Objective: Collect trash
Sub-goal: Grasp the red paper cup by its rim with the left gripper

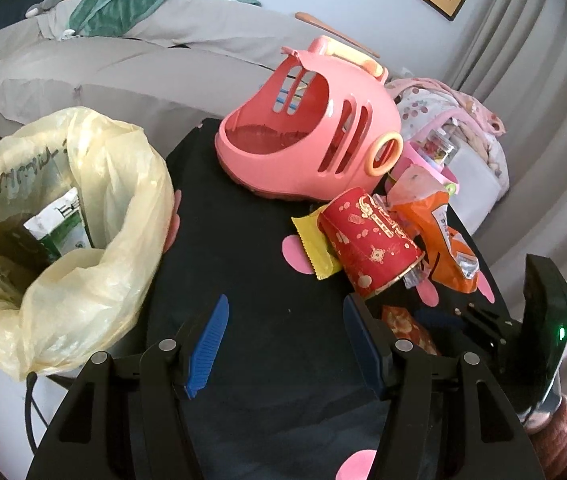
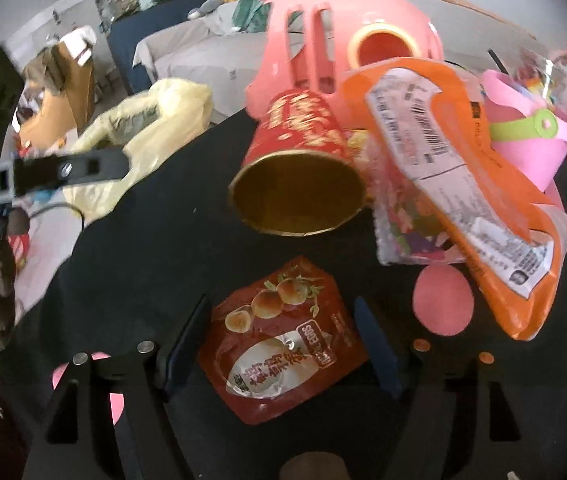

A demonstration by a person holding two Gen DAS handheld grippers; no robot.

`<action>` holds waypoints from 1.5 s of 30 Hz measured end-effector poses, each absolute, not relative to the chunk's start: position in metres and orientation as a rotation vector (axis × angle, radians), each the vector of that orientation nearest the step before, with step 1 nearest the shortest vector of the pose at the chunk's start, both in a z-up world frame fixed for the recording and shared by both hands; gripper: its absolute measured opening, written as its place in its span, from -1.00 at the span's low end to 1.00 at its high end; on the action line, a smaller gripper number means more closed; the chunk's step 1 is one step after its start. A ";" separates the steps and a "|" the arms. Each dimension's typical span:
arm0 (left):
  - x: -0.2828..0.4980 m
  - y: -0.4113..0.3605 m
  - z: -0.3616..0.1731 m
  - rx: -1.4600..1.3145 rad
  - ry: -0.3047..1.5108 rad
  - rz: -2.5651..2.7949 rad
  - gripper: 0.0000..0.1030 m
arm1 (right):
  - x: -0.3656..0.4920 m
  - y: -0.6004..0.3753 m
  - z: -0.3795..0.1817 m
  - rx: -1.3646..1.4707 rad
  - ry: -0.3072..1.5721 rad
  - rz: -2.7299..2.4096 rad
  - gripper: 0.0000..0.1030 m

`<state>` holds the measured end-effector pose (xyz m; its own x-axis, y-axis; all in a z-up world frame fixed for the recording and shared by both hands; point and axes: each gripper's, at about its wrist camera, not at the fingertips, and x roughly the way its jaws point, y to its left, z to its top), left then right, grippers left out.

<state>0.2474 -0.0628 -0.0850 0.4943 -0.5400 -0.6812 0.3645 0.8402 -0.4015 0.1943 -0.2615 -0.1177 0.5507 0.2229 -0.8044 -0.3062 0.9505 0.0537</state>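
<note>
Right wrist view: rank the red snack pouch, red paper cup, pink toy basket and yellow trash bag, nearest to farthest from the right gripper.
1. Red snack pouch: lying between the open fingers of the right gripper.
2. Red paper cup: on its side, just ahead.
3. Pink toy basket: behind the cup.
4. Yellow trash bag: far left, beyond the table edge.

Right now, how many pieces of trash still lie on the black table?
5, possibly more hidden: a red paper cup on its side, a yellow wrapper beside it, an orange pouch, a clear printed bag under it, and a red snack pouch between the right gripper's open fingers.
</note>
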 end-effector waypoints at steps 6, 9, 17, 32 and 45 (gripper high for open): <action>0.245 -0.087 -0.088 -0.175 0.905 -0.605 0.18 | 0.175 -0.267 -0.119 -0.142 0.939 0.207 0.33; 0.245 -0.109 -0.089 -0.125 0.881 -0.621 0.18 | 0.164 -0.288 -0.117 -0.072 0.933 0.149 0.33; 0.255 -0.151 -0.095 -0.031 0.823 -0.590 0.18 | 0.141 -0.315 -0.116 0.029 0.900 0.080 0.34; 0.269 -0.145 -0.084 -0.014 0.822 -0.558 0.09 | 0.145 -0.311 -0.118 -0.002 0.915 0.096 0.57; 0.267 -0.133 -0.075 -0.073 0.809 -0.610 -0.86 | 0.147 -0.307 -0.120 -0.052 0.928 0.138 0.65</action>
